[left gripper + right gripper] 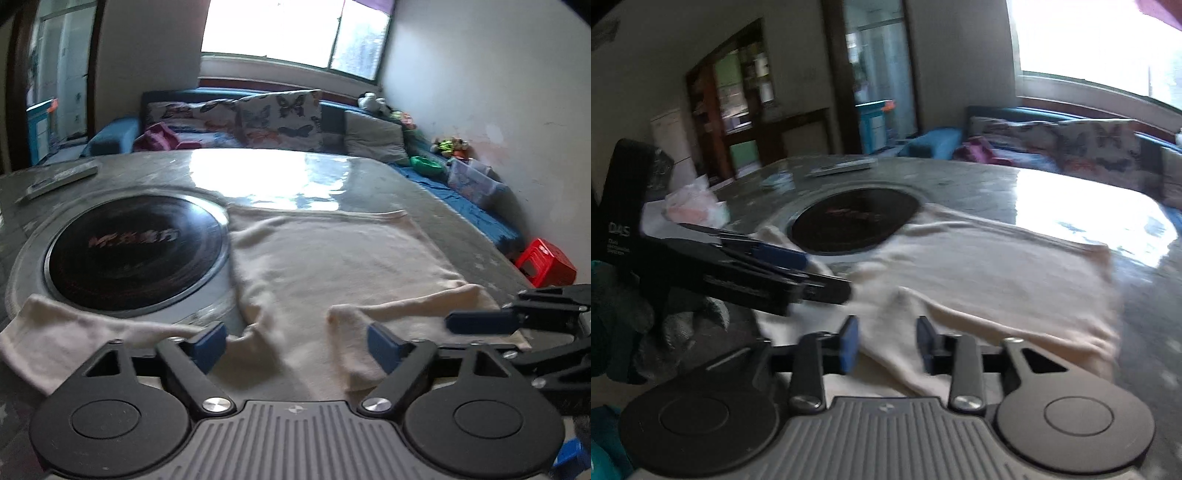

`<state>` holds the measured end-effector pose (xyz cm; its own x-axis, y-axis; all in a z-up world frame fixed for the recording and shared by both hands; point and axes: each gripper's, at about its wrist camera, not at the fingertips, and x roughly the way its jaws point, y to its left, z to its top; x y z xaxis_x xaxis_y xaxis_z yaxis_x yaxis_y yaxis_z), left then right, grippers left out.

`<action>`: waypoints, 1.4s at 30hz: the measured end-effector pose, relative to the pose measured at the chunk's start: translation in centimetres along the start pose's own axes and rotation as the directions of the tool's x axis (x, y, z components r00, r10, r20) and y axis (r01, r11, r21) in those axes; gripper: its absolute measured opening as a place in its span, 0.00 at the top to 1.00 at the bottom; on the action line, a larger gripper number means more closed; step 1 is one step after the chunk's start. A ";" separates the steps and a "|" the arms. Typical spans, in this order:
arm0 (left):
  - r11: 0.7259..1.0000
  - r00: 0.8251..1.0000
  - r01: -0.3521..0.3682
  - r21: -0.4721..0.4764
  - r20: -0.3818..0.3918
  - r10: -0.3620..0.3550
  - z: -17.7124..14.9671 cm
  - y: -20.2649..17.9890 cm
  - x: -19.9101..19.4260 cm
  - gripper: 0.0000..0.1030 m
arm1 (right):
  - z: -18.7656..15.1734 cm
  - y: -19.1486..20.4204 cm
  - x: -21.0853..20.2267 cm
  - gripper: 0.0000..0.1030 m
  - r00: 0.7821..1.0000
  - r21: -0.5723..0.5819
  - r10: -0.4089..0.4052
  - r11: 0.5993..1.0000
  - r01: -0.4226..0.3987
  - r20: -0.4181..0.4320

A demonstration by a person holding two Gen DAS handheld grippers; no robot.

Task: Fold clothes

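Note:
A cream sweater (332,258) lies flat on the round grey table (461,221), its near sleeve folded across the body. It also shows in the right wrist view (997,273). My left gripper (297,343) is open, its blue pads either side of the neckline area at the near edge, holding nothing. My right gripper (888,343) is open over the folded sleeve edge (923,317), holding nothing. The right gripper shows at the right edge of the left wrist view (480,323). The left gripper shows at the left of the right wrist view (783,258).
A round black cooktop (136,245) is set into the table left of the sweater; one sleeve (55,343) drapes past it. A remote (59,182) and a crumpled bag (694,206) lie at the far left. A sofa (258,118) and a red stool (546,262) stand beyond.

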<state>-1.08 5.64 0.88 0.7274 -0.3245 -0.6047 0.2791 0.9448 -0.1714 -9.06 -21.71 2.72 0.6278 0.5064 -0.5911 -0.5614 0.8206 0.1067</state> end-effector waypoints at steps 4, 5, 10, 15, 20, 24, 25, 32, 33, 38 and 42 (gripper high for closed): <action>0.998 0.998 0.058 0.031 0.002 -0.058 0.2 -2.2 0.5 0.00 | -1.8 -3.6 -2.5 0.52 0.991 0.090 -0.134 0.987 0.135 -0.012; 0.996 0.997 0.078 0.040 0.001 -0.078 0.2 -2.7 0.7 0.00 | -2.3 -4.4 -2.9 0.49 0.988 0.114 -0.152 0.982 0.154 -0.019; 0.989 0.993 0.118 0.089 -0.015 -0.117 0.2 -5.0 1.9 0.00 | -4.0 -8.2 -4.0 0.48 0.969 0.205 -0.245 0.948 0.244 -0.017; 0.993 0.995 0.088 0.083 -0.046 -0.084 -0.1 -5.2 2.5 0.05 | -4.5 -10.2 -4.9 0.48 0.953 0.256 -0.303 0.921 0.293 0.000; 0.996 0.992 0.059 0.059 -0.116 -0.052 -0.8 -4.7 3.4 0.29 | -5.5 -10.2 -5.5 0.47 0.959 0.273 -0.284 0.923 0.271 0.007; 0.998 0.990 0.037 0.056 -0.139 -0.029 -0.9 -4.7 3.8 0.53 | -6.2 -9.3 -5.9 0.46 0.961 0.242 -0.275 0.933 0.266 0.004; 0.998 0.990 0.038 0.056 -0.139 -0.030 -0.8 -4.6 3.8 0.64 | -6.3 -9.0 -6.0 0.43 0.962 0.233 -0.272 0.936 0.263 0.005; 0.994 0.996 0.040 0.100 -0.082 -0.032 1.5 -5.6 2.6 0.91 | -7.0 -6.5 -6.0 0.26 0.968 0.143 -0.247 0.960 0.240 0.032; 0.992 0.997 0.054 0.110 -0.061 -0.047 2.4 -6.1 2.1 0.91 | -7.1 -6.2 -5.9 0.26 0.967 0.133 -0.251 0.961 0.244 0.037; 0.974 0.991 0.118 0.193 0.040 -0.128 6.5 -9.2 -0.3 0.91 | -7.0 -5.0 -4.9 0.22 0.959 0.093 -0.276 0.959 0.269 0.069; 0.949 0.972 0.191 0.252 0.083 -0.218 9.4 -12.5 -1.7 0.91 | -6.7 -4.4 -3.7 0.20 0.954 0.070 -0.284 0.958 0.278 0.101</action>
<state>0.10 -6.02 11.36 0.6987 -0.5255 -0.4856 0.5621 0.8230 -0.0819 -12.55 -28.95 -0.87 0.8123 0.2767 -0.5135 -0.3260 0.9453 -0.0064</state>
